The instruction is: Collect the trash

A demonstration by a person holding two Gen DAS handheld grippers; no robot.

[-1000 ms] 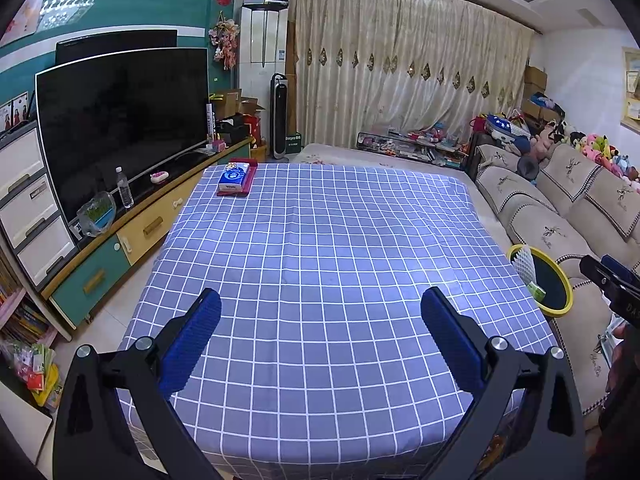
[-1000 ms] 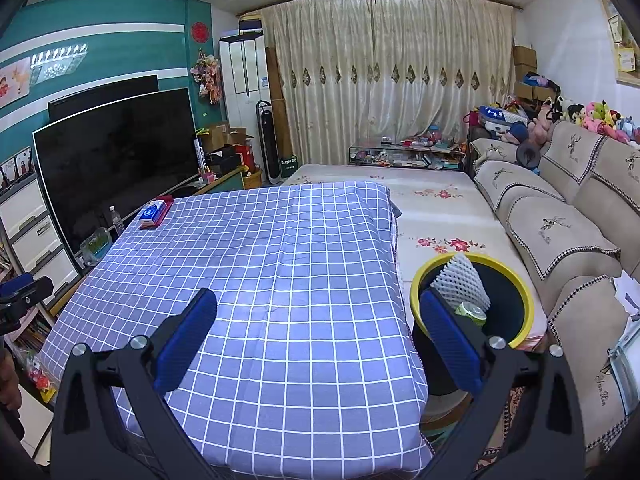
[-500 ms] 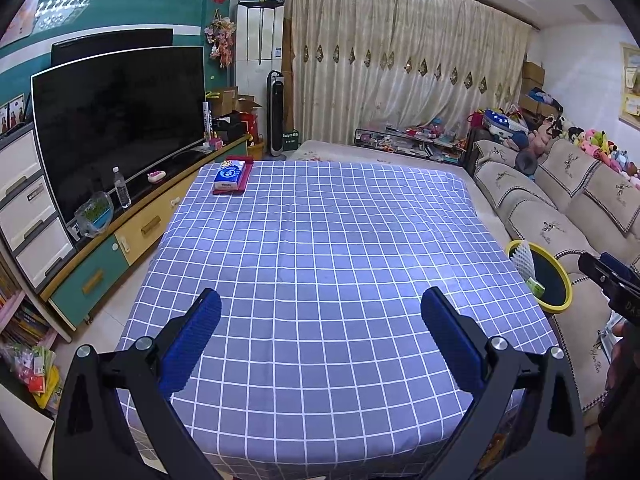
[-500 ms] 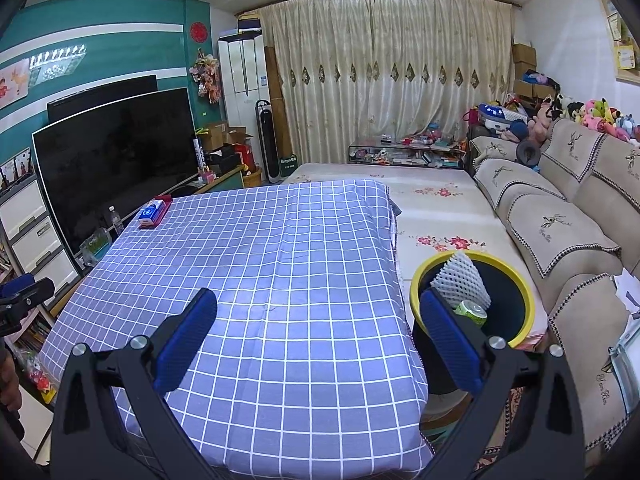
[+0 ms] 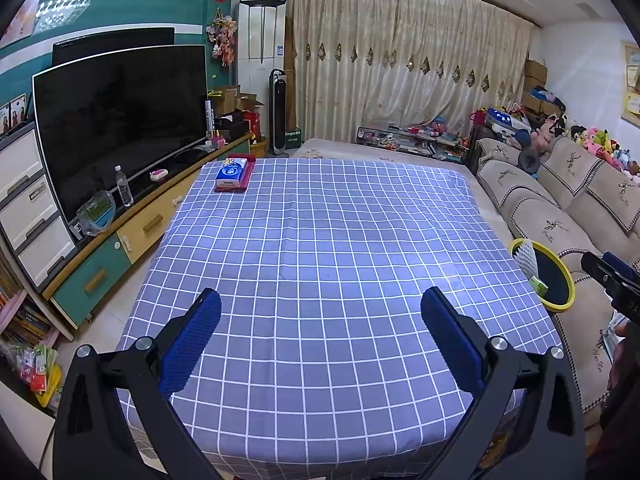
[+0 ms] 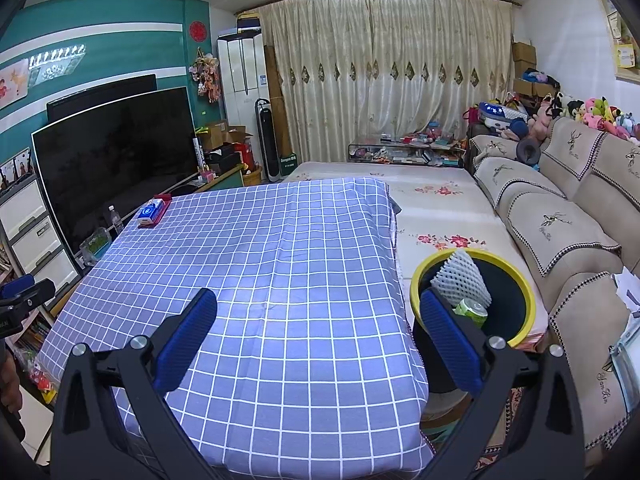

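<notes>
A black bin with a yellow rim [image 6: 520,280] stands to the right of the table; it also shows in the left wrist view [image 5: 568,276]. Inside it lie a white foam net [image 6: 460,276] and a green can [image 6: 472,310]. My left gripper [image 5: 320,300] is open and empty over the near part of the checked tablecloth [image 5: 320,240]. My right gripper [image 6: 318,300] is open and empty over the table's near right part, its right finger in front of the bin.
A tissue pack on a red tray [image 5: 234,174] lies at the table's far left corner. A TV cabinet [image 5: 120,236] with a bottle stands left. A sofa [image 6: 560,224] runs along the right. A floral mat [image 6: 432,208] lies beyond the bin.
The left gripper has pulled back and risen slightly, so the table looks a little farther. The right gripper has hardly moved. Both stay open.
</notes>
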